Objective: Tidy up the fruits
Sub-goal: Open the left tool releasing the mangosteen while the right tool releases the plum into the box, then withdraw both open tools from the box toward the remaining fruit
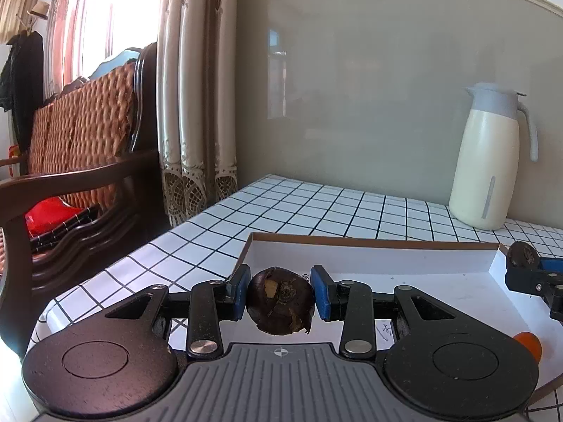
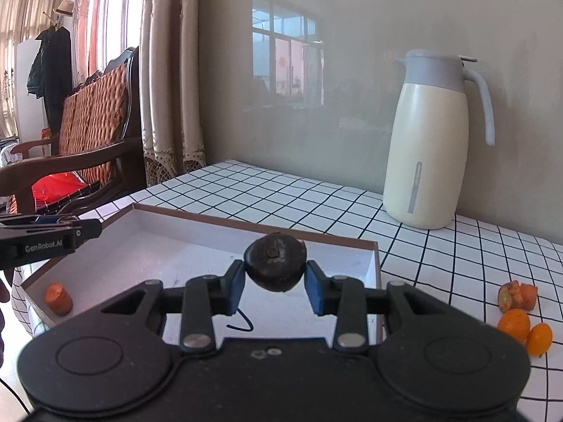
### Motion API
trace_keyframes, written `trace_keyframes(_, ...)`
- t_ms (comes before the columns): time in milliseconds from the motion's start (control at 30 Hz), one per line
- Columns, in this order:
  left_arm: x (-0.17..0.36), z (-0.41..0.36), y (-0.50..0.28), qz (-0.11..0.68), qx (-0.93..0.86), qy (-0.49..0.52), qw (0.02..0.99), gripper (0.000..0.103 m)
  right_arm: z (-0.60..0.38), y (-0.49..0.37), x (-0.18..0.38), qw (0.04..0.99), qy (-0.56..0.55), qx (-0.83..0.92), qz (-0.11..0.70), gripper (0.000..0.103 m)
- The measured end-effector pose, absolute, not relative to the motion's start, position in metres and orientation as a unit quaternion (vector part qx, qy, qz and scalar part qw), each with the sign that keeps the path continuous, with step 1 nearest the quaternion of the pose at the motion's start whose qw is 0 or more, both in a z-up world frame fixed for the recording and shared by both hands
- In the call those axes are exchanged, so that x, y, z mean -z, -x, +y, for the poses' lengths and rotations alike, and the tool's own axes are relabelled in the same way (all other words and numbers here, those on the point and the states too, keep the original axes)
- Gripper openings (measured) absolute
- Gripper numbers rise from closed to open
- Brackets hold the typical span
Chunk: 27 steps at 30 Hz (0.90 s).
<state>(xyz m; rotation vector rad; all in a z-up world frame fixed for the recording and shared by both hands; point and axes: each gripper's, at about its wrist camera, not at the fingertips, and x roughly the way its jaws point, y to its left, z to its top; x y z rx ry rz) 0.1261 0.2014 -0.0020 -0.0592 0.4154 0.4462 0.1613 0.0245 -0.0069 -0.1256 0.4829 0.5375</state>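
My left gripper (image 1: 280, 297) is shut on a dark brown water chestnut (image 1: 280, 301), held over the near left part of a shallow white box (image 1: 369, 256). My right gripper (image 2: 274, 281) is shut on another dark water chestnut (image 2: 274, 267), held above the same box (image 2: 158, 232); this gripper and its chestnut (image 1: 524, 255) also show at the right edge of the left wrist view. An orange carrot piece (image 2: 58, 298) stands in the box's near left corner and shows in the left wrist view (image 1: 527, 343) too.
A cream thermos jug (image 2: 427, 140) stands at the back of the tiled table (image 2: 457, 263). A carrot chunk (image 2: 519, 294) and small orange fruits (image 2: 524, 330) lie right of the box. A wooden bench (image 1: 81, 161) stands beyond the table's left edge.
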Motion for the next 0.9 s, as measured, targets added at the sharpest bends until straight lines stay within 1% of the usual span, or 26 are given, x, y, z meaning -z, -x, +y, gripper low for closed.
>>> trace_keyframes(33,0.003,0.200,-0.127,0.205,-0.227,0.023,0.952,0.039,0.025,-0.161,0.006,0.937,0.069,-0.256,0.228,0.035)
trace_keyframes(67,0.003,0.200,-0.126,0.203,-0.234,0.017,0.951,0.053,0.025,-0.158,0.004,0.946,0.077,-0.237,0.209,0.062)
trace_keyframes(100,0.002,0.199,-0.123,0.191,-0.246,0.015,0.950,0.072,0.022,-0.153,0.003,0.956,0.075,-0.217,0.180,0.098)
trace_keyframes(133,0.000,0.198,-0.118,0.174,-0.256,0.016,0.951,0.103,0.019,-0.151,0.003,0.962,0.068,-0.214,0.156,0.096)
trace_keyframes(200,-0.004,0.198,-0.108,0.148,-0.262,0.021,0.953,0.103,0.016,-0.157,0.002,0.961,0.062,-0.212,0.169,0.097)
trace_keyframes(367,-0.002,0.195,-0.109,0.160,-0.255,0.017,0.953,0.103,0.013,-0.165,0.008,0.957,0.047,-0.214,0.190,0.097)
trace_keyframes(633,-0.004,0.187,-0.105,0.156,-0.248,0.011,0.956,0.103,0.011,-0.151,0.007,0.956,0.051,-0.221,0.183,0.097)
trace_keyframes(900,-0.014,0.164,-0.092,0.139,-0.233,-0.010,0.962,0.103,0.001,-0.125,-0.005,0.962,0.088,-0.212,0.149,0.097)
